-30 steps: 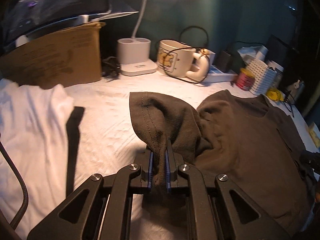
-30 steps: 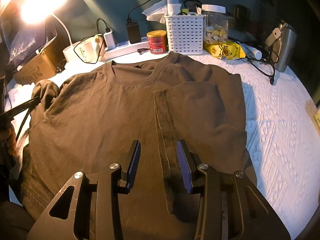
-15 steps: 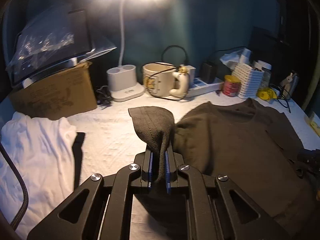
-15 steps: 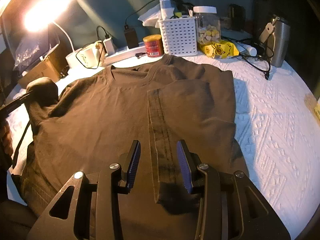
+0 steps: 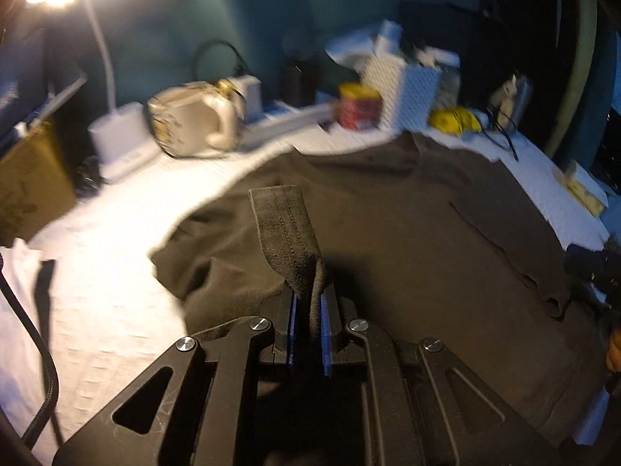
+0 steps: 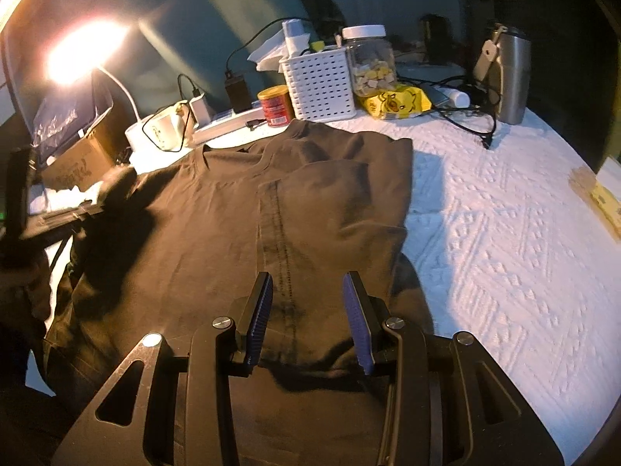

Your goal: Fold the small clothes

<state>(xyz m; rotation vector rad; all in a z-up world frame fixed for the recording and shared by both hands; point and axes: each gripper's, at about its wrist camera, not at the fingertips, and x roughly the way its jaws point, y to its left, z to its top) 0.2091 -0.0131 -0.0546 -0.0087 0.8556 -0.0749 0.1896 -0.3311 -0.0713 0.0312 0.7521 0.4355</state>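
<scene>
A dark brown T-shirt lies flat on the white textured cover, its collar toward the clutter at the back. My left gripper is shut on the shirt's left sleeve, and the stitched hem sticks up beyond the pads, over the shirt's body. In the right wrist view the same T-shirt shows its other sleeve folded inward, the hem running down the middle. My right gripper hovers open just above that folded hem, with nothing pinched. The lifted sleeve shows at the far left.
Along the back stand a lit desk lamp, a cream mug, a cardboard box, a red can, a white basket, a jar and a steel tumbler. White cloth lies left; cables trail right.
My left gripper has carried the pinched sleeve to the right, from beside the shirt to over its body. The right gripper has shifted a little and stays open.
</scene>
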